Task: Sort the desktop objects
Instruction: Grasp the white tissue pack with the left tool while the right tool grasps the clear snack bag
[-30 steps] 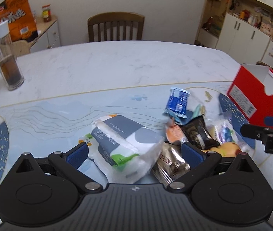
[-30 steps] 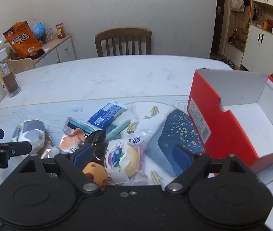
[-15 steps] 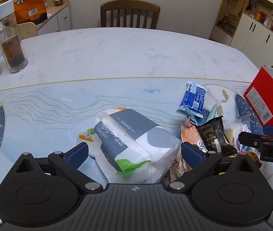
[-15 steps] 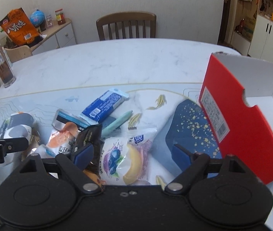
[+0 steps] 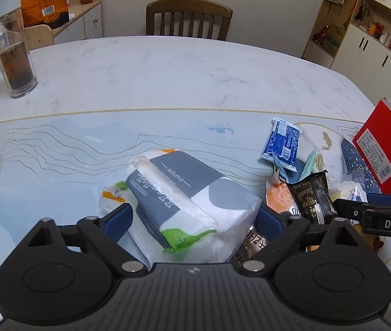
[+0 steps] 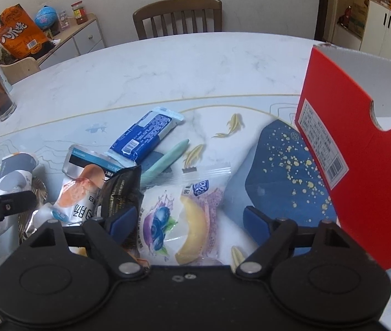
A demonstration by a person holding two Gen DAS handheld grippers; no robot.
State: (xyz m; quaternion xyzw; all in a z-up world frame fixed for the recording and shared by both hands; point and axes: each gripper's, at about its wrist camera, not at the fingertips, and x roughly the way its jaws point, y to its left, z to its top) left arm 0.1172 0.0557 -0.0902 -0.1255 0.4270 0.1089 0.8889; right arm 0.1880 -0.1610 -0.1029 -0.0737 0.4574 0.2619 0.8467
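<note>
Ahead of your left gripper (image 5: 192, 218) the counter (image 5: 168, 82) lies bare; snack packets (image 5: 300, 190) crowd its right side.

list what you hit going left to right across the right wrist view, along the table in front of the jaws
tissue pack → salmon-print pouch → black snack packet → blueberry bread bag → dark blue speckled patch of the mat → red box
</note>
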